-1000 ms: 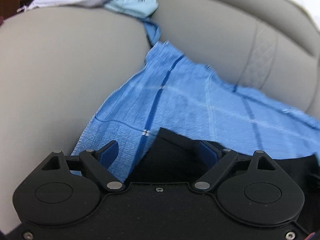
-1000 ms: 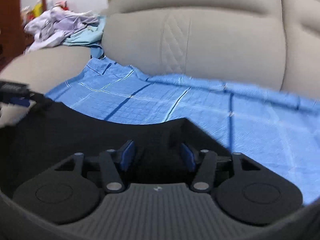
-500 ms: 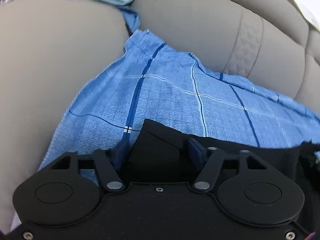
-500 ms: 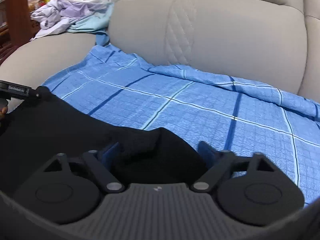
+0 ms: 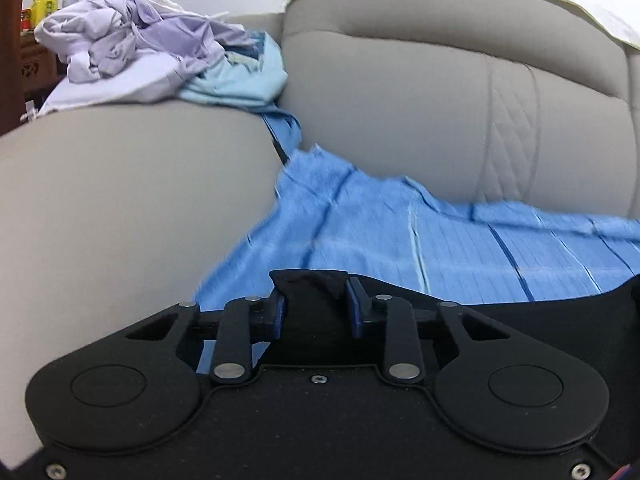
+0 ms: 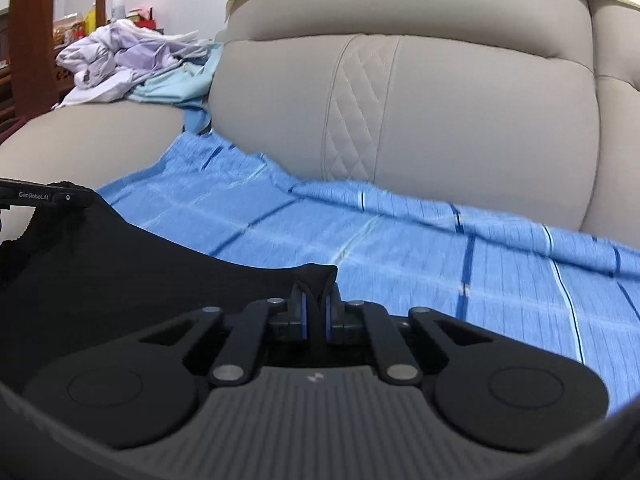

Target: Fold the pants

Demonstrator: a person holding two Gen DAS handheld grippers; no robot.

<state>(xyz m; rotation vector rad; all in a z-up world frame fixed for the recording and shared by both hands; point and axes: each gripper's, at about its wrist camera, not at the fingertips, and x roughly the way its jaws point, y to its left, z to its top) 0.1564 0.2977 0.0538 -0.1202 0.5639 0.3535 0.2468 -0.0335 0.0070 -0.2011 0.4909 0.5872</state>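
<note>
Black fabric, the pants (image 6: 132, 264), is stretched between two pinches above a blue checked sheet (image 6: 400, 248) spread over the seat of a beige leather sofa (image 6: 460, 120). One edge is clamped by the right gripper (image 6: 316, 312), its pads pressed almost together on a raised ridge of cloth. Another edge is held by the left gripper (image 5: 314, 310), its pads set wider around a thicker bunch. The span is probably held taut so that a clean fold can be laid. Crumpled laundry (image 5: 132, 52) is heaped on the armrest, well apart.
</note>
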